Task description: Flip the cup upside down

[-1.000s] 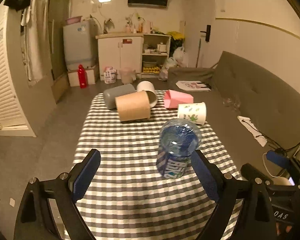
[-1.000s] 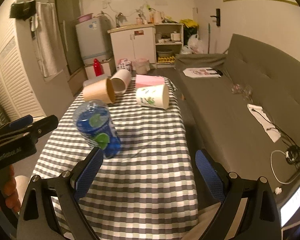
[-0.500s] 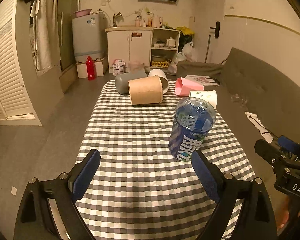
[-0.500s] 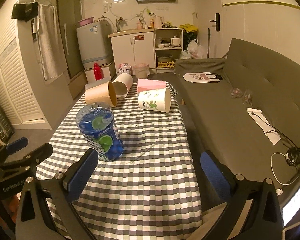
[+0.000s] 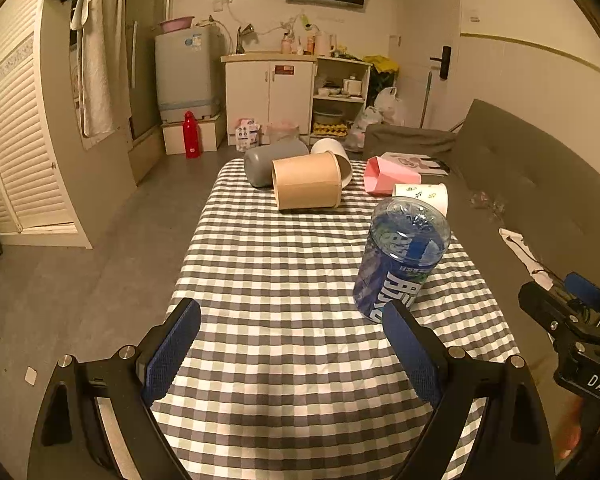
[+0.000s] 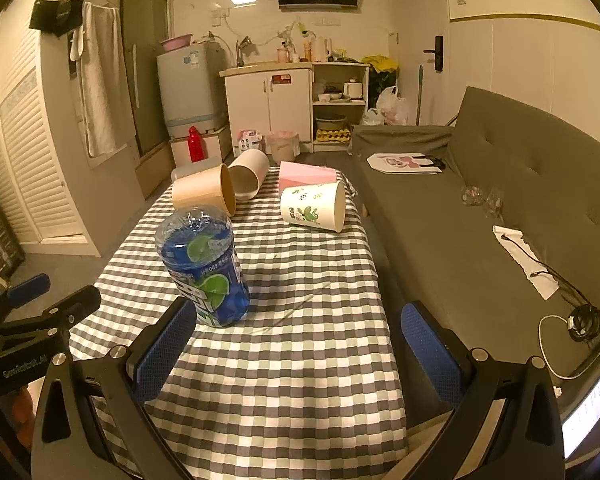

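A clear blue plastic cup with a printed label stands bottom-up on the checked tablecloth. My left gripper is open and empty, low over the table's near end, with the cup just beyond its right finger. My right gripper is open and empty, with the cup just beyond its left finger. Each gripper shows at the edge of the other's view.
At the far end lie several cups on their sides: a brown paper cup, a grey one, a white one, a pink box and a white printed cup. A grey sofa runs along the right.
Both grippers have drawn back and up from the blue cup, which stays standing bottom-up. Both views now show more of the room.
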Available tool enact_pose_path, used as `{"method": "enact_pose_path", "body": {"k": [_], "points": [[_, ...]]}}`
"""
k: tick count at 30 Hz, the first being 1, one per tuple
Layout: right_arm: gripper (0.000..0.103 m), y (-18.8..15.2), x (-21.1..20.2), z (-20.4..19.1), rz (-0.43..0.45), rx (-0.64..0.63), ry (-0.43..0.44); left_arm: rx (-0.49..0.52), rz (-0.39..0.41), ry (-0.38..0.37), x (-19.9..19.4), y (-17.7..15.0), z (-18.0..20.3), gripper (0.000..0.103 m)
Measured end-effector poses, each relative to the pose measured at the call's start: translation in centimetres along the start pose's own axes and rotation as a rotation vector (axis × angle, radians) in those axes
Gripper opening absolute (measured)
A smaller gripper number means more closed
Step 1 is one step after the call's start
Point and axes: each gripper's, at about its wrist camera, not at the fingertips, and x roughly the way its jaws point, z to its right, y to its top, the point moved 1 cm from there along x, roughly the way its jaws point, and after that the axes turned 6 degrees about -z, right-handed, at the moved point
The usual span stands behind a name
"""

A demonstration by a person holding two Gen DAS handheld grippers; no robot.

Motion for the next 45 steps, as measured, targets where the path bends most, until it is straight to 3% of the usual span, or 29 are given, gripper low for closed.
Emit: {"method": "enact_pose_path", "body": {"k": [45], "points": [[0.103,-0.11,0.33,0.13,-0.018,0.006,0.009,0.025,0.014,0.017,-0.39,-0.16,0.57,0.095]]}}
